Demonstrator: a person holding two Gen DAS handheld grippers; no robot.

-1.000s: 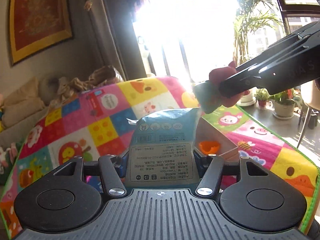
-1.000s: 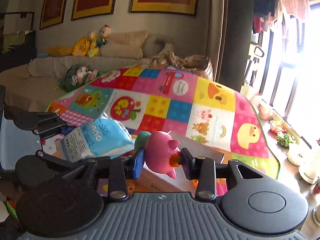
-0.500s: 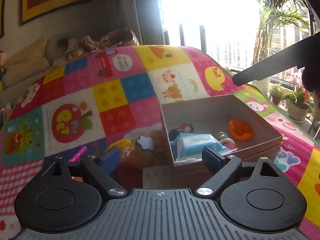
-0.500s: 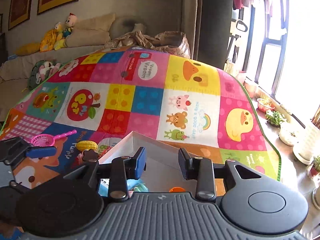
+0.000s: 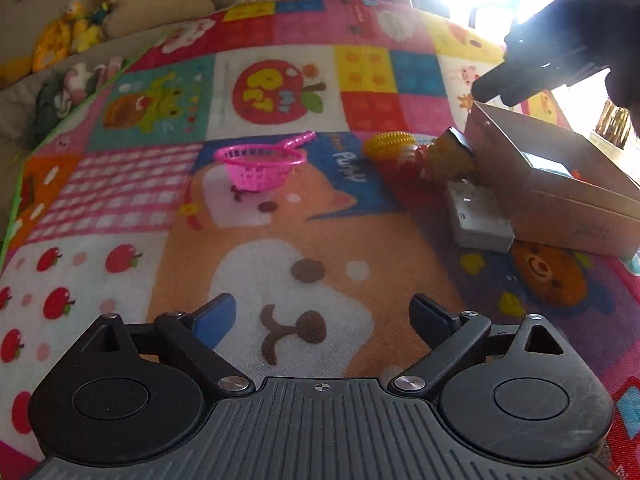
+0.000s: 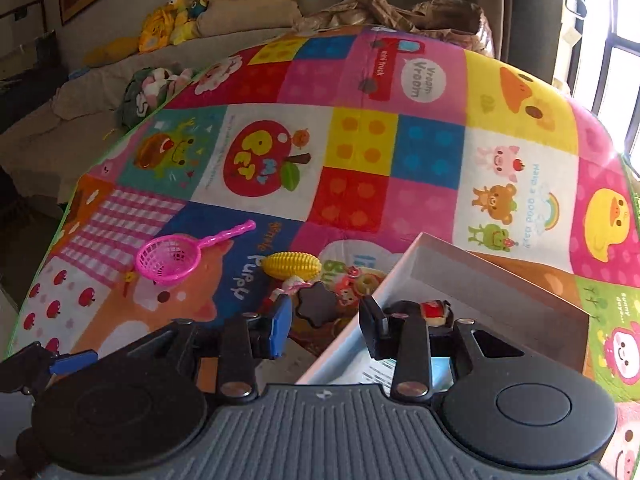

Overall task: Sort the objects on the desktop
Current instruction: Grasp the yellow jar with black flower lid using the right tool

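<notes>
Fingers apart above box

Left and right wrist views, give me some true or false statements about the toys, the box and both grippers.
1. The pink strainer lies inside the cardboard box. False: it lies on the play mat.
2. The left gripper is open and empty. True.
3. The right gripper grips the yellow corn toy. False: it is open and the corn lies on the mat.
4. The white block lies outside the box, by its wall. True.
</notes>
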